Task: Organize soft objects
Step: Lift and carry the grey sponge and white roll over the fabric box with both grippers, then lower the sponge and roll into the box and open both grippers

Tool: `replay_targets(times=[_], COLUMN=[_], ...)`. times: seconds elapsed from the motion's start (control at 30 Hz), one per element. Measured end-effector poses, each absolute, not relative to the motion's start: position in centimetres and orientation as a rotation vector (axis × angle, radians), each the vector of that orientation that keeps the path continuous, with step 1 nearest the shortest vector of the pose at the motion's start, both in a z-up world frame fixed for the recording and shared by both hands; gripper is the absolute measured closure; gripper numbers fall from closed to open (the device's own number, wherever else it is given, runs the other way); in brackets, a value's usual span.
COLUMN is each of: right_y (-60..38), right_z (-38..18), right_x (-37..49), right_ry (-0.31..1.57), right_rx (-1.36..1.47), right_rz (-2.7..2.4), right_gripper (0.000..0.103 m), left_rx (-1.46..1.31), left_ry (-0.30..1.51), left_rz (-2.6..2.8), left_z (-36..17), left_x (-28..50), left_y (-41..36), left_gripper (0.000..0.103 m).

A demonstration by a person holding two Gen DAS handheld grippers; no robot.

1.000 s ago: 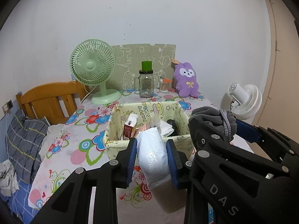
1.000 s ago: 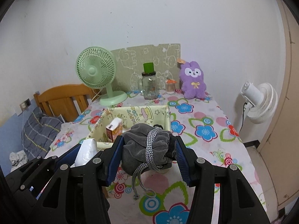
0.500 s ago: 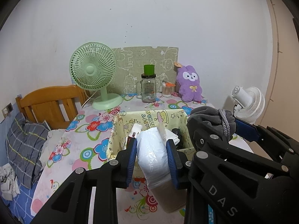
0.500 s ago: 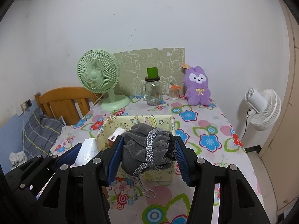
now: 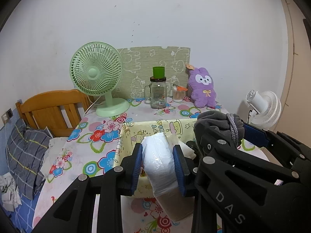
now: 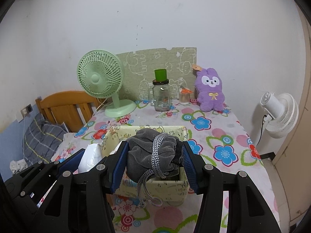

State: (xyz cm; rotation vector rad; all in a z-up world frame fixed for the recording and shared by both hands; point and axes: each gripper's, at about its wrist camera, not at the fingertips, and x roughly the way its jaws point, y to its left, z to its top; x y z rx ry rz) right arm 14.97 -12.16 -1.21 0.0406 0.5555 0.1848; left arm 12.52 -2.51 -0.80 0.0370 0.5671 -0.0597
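Counts: 2 grippers, 2 held soft items, 1 basket, 2 fans.
Left gripper [image 5: 157, 167] at 6 o'clock pinches 1 white plastic-wrapped pack [image 5: 160, 163]; right gripper [image 6: 154, 166] pinches 1 grey drawstring pouch [image 6: 153, 155]. 1 yellow fabric basket [image 6: 167, 189] just behind both. At 12 o'clock: 1 glass jar [image 6: 161, 97] with 1 green cup [image 6: 160, 75] on top, 1 purple plush [image 6: 210, 91], 1 small toothpick jar [image 6: 184, 96]. 1 green fan [image 6: 101, 77] at 11, 1 white fan [image 6: 281, 112] at 3.
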Motion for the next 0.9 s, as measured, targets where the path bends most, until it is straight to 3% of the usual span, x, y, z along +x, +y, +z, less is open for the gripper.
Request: replay_targets(times=[0.9], right_y=[-10.3], right_z=[-3.6], right_x=[22.2], right_ry=[0.595], right_rx=[0.097], right_rz=[0.238], right_gripper=[0.045], left_rx=[0.011], left_ry=[0.591], left_rz=[-0.006], left_z=[-3.1], left_x=[19.3], left_y=[-0.4], left_gripper=[0.071])
